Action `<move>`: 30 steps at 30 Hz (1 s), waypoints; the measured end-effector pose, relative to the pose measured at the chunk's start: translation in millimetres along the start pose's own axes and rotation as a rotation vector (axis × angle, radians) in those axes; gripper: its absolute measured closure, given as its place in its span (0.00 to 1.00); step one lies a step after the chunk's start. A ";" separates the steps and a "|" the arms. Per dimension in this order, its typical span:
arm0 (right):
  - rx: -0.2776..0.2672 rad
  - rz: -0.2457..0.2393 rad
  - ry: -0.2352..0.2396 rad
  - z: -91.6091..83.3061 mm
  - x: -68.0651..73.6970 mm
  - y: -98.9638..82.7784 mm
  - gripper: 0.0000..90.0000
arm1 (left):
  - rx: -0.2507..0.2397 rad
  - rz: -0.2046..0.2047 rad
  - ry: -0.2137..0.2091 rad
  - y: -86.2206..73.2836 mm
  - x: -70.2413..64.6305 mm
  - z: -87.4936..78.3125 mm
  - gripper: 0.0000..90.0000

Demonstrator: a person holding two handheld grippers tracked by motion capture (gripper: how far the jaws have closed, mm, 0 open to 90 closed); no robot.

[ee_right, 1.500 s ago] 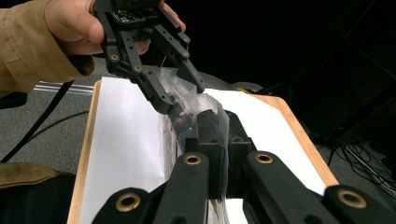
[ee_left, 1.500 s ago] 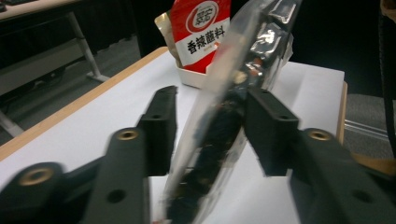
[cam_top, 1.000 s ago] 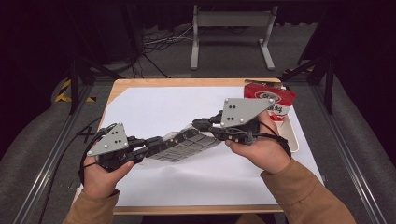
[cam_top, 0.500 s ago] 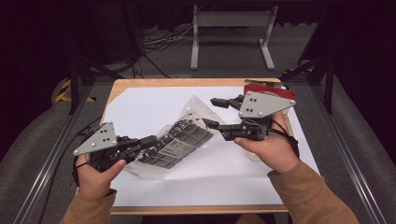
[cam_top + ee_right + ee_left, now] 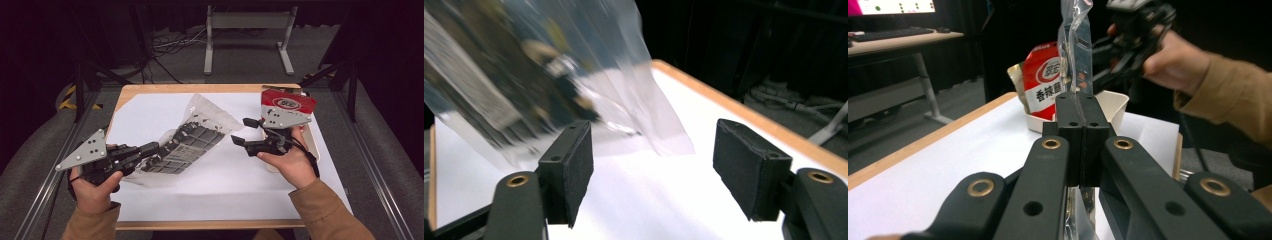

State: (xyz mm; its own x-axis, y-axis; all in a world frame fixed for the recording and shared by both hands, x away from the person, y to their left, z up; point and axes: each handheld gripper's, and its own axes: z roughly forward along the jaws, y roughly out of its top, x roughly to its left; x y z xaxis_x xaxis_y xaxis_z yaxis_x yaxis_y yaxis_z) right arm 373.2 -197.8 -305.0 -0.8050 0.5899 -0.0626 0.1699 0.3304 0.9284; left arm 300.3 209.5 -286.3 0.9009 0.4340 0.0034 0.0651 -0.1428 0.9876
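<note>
Above the white-covered surface (image 5: 150, 115), a clear plastic bag (image 5: 192, 140) of dark parts hangs slanted from the left claw (image 5: 152, 148), clamped on its lower edge, while the right claw (image 5: 244, 131), jaws just opened wide and empty, sits beside the bag's free end.

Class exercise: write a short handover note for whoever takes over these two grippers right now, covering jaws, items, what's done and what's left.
Left gripper: jaws shut on one end of the clear bag, holding it partly off the white sheet.
Right gripper: jaws have just been opening, nothing between them, beside the bag's far end.
Red packet sits in the cream tray at the right edge.
Done: bag lifted.
Left: probably regrip the bag's free end.
</note>
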 end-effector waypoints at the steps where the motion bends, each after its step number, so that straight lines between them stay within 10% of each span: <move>1: 0.010 0.002 0.006 3.2 -0.6 -3.3 0.37 | -0.002 0.011 -0.007 0.8 -1.6 -0.2 1.00; 13: -0.053 0.040 0.246 35.1 9.8 -22.1 0.36 | -0.027 0.014 -0.024 -1.5 -1.9 0.9 1.00; 30: -0.229 0.105 0.284 11.2 -1.2 -14.2 0.58 | 0.008 -0.096 -0.025 -22.7 17.9 11.4 1.00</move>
State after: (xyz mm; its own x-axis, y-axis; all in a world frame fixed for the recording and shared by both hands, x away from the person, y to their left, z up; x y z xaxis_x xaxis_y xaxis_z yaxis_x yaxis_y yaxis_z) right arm 378.1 -195.0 -322.1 -0.9211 0.3732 0.1112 0.1541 0.0870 0.9842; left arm 319.8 210.4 -310.5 0.9008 0.4236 -0.0951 0.1546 -0.1085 0.9820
